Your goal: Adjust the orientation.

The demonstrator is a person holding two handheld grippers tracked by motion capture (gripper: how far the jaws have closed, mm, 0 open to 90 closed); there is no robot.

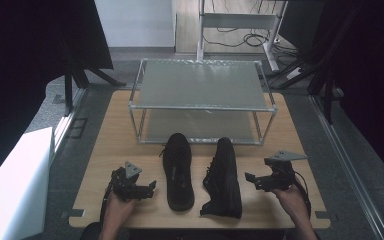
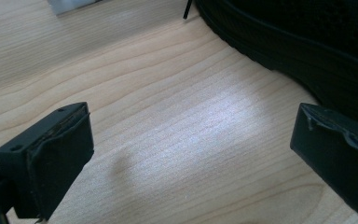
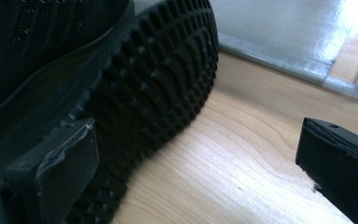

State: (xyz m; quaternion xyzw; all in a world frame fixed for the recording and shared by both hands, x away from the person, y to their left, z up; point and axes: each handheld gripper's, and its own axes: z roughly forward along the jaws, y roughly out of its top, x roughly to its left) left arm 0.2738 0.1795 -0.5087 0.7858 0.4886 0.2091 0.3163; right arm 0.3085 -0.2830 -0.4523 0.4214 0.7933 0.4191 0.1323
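From the high view, two black shoes lie on the desk (image 1: 105, 150) just in front of the two-tier metal rack (image 1: 202, 100). The left shoe (image 1: 178, 171) stands upright on its sole; the right shoe (image 1: 224, 179) is tipped onto its side, its sole facing away from the left shoe. The left hand-held gripper (image 1: 152, 187) rests near the left shoe's outer side, released, its jaws apart and pointing at the shoe. The right hand-held gripper (image 1: 249, 178) sits just beside the right shoe, also released. Both rack shelves look bare.

In the left gripper view, the jaws stand wide apart over bare wood, and the left shoe's (image 2: 307, 51) sole edge and mesh side lie just ahead, toward one jaw. To grip well, I judge this gripper should move forward and turn until the shoe's side wall sits squarely between the jaws, rather than pinching the soft mesh alone.

In the right gripper view, the jaws are again spread, and the right shoe's (image 3: 158, 79) studded sole lies near one jaw, with the rack's lower shelf (image 3: 279, 42) behind. Closing across sole and upper together should hold more firmly than across the treads.

The shoe openings and heels are cut off in both gripper views. The dark shoes merge with the grippers in the dim high view, so contact is hard to judge.
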